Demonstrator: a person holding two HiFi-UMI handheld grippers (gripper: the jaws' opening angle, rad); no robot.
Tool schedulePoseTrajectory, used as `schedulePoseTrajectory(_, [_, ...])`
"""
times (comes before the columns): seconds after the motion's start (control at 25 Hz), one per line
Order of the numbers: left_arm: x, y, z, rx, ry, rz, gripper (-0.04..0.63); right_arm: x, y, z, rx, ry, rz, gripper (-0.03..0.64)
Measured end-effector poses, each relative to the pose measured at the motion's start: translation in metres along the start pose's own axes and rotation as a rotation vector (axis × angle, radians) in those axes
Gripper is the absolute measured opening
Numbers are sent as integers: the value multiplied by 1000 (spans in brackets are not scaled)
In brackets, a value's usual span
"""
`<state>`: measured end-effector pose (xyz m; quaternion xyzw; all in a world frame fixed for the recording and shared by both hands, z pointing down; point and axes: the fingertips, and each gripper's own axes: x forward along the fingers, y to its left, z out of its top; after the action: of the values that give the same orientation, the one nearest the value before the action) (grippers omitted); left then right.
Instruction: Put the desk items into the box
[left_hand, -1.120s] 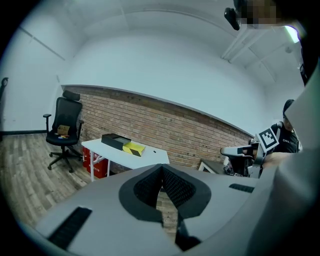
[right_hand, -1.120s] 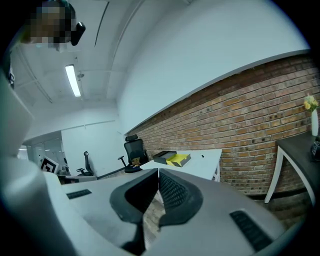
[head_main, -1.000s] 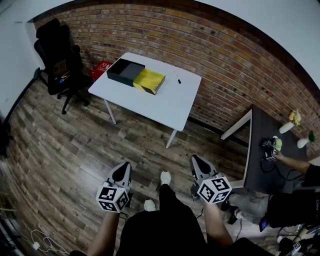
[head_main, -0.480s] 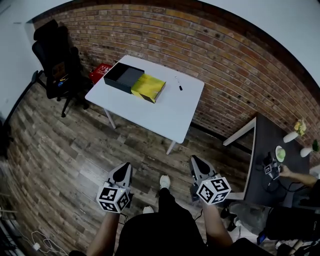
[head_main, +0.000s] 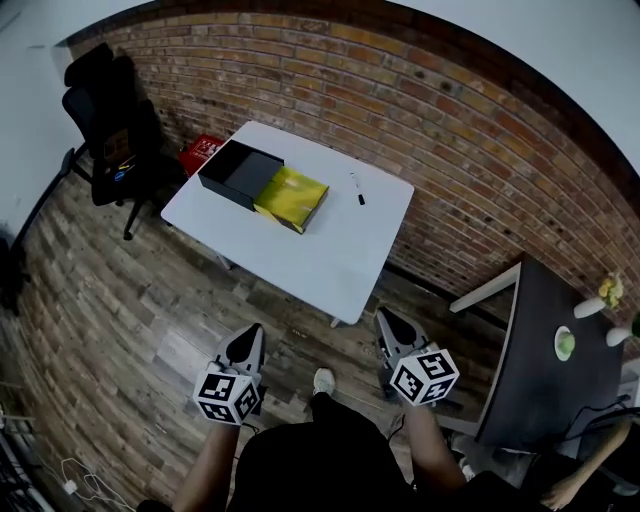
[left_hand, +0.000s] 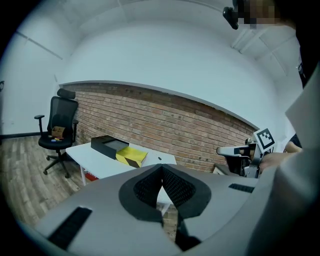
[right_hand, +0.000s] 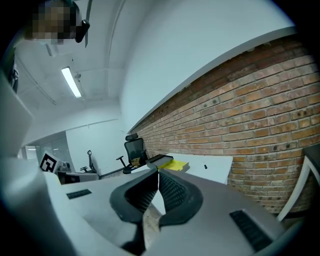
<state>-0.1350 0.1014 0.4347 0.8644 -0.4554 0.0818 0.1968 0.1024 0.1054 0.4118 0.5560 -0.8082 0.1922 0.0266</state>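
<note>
- My left gripper (head_main: 248, 334) has its fingers pressed together on nothing; the left gripper view (left_hand: 161, 168) shows the ribbed pads meeting at the tip with no gap.
- My right gripper (head_main: 384, 319) is the same: pads closed tip to tip and empty (right_hand: 158, 173).
- Both are held low at 6 o'clock in front of my body, pointing toward 12. I judge this a carry pose, closed because nothing is within reach yet.
- The white rectangular table (head_main: 335, 255) stands at 12 o'clock, well apart from both grippers, with wood-plank floor (head_main: 120, 300) between.
- The black open-topped cardboard box (head_main: 232, 172) sits at the table's 10 o'clock end, mouth up, ready to take items.
- The yellow flat carton (head_main: 292, 196) touches the box's 4 o'clock side. I can't tell whether it is the box's sleeve or a loose item.
- The small black marker pen (head_main: 358, 190) lies alone at 2 o'clock of the carton, near the brick wall (head_main: 420, 110).
- The task is not started: nothing is in the box that I can see.
- The black office chair (head_main: 105, 120) and red crate (head_main: 203, 150) are at 10 o'clock, off the table.
</note>
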Motion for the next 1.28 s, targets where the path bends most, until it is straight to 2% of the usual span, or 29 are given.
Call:
schedulePoseTrajectory(0.44, [73,-16,20,20,10,30,14,45,-63,25,3,1,63,21])
schedulePoseTrajectory(0.76, [103,-21,27,27,11,27,14,53,-90,29,12,2,55,21])
schedulePoseTrajectory(1.04, [122,-23,29,21,16,10,12,61,-104,28,14,19,40,21])
schedulePoseTrajectory(1.28, [155,-21,29,28,43,-46,12,85,-113,20,9,46,30,21])
